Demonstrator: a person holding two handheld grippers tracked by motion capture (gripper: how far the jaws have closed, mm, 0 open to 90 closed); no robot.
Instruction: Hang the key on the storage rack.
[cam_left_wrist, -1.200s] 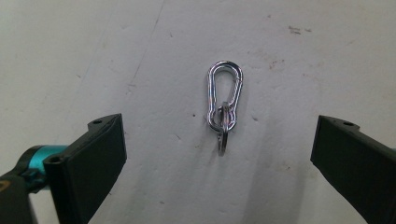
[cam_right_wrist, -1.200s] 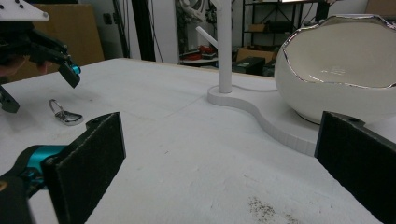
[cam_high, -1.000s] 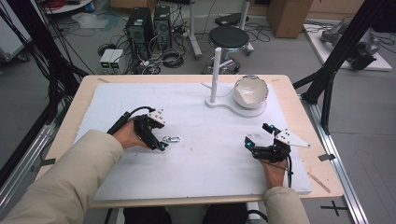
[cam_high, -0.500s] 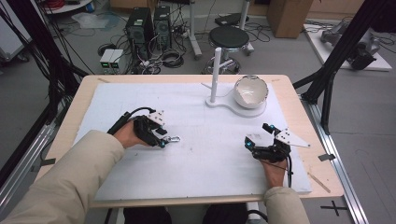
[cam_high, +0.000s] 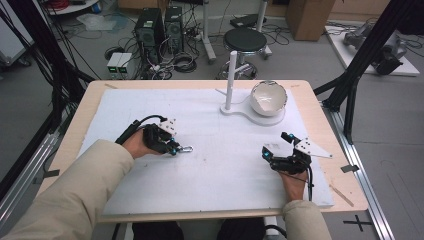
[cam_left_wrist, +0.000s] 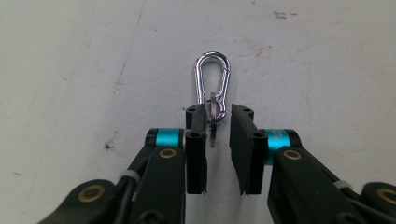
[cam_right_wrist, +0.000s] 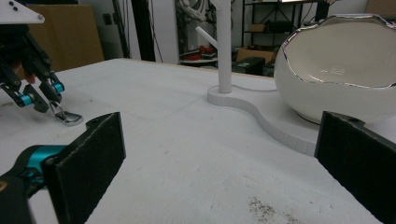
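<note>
Two grippers sit low over the white surface (cam_high: 210, 165). At left, the left gripper (cam_left_wrist: 217, 122) has its fingers (cam_left_wrist: 196, 140) narrowly apart around the ring of a silver carabiner (cam_left_wrist: 212, 79), which lies flat on the surface; one finger touches the ring. At right, the right gripper (cam_high: 274, 152) rests level, fingers (cam_right_wrist: 88, 158) spread wide, holding nothing, facing a white bowl (cam_right_wrist: 345, 70) on its stand (cam_right_wrist: 224, 46).

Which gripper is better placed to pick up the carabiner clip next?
Left. The left gripper already has its jaws on either side of the carabiner on the white mat, not yet closed. The right gripper sits wide open, well away across the mat.
</note>
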